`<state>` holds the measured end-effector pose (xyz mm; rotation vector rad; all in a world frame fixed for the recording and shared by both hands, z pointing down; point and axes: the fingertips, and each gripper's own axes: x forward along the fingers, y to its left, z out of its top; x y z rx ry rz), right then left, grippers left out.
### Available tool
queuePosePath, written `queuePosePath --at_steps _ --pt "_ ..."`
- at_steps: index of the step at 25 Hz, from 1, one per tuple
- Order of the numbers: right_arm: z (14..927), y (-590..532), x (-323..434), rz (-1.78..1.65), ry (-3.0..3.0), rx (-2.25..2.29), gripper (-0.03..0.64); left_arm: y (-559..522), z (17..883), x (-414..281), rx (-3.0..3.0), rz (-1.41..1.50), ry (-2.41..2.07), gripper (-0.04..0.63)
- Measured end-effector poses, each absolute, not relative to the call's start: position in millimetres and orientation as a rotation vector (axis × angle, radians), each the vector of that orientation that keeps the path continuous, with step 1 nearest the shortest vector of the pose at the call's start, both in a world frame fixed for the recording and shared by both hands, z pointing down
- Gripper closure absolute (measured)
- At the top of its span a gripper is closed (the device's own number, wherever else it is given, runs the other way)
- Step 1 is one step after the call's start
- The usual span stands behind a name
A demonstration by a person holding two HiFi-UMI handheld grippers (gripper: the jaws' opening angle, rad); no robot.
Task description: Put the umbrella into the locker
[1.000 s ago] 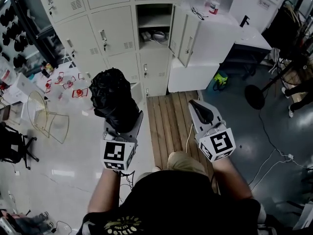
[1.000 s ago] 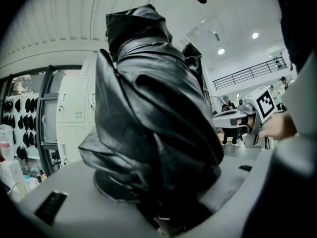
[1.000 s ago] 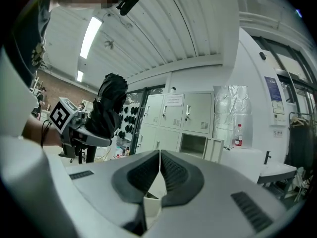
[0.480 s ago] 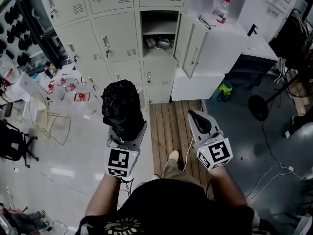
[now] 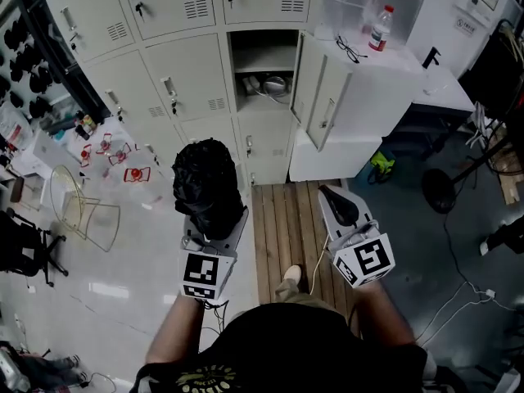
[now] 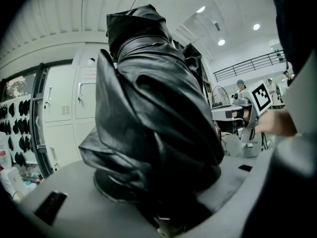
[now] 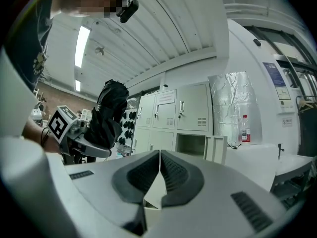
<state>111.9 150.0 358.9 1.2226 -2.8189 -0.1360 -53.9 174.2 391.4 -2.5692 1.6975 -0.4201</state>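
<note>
Locker corner of a lab or workshop hall. Bank of pale metal lockers (image 5: 180,64) across top of head view, one open compartment (image 5: 262,60) at top centre. White desk (image 5: 446,97) upper right; loose cables (image 5: 471,262) on grey floor lower right. Wall rack of black gear (image 5: 18,38) at left edge. In left gripper view, high ceiling with spot lights (image 6: 221,42) and railed upper gallery (image 6: 247,66) at right.

Nothing is legible; the wall notice (image 5: 465,25) and the label on the bottle (image 5: 379,28) are too small.
</note>
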Motion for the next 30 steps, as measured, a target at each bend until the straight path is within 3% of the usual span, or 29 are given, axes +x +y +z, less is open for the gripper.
queuePosePath --at_steps 30 --pt "355.4 18.8 143.6 -0.186 -2.909 0.997 0.588 42.4 389.3 -4.0 -2.503 -0.439 1.816 0.337"
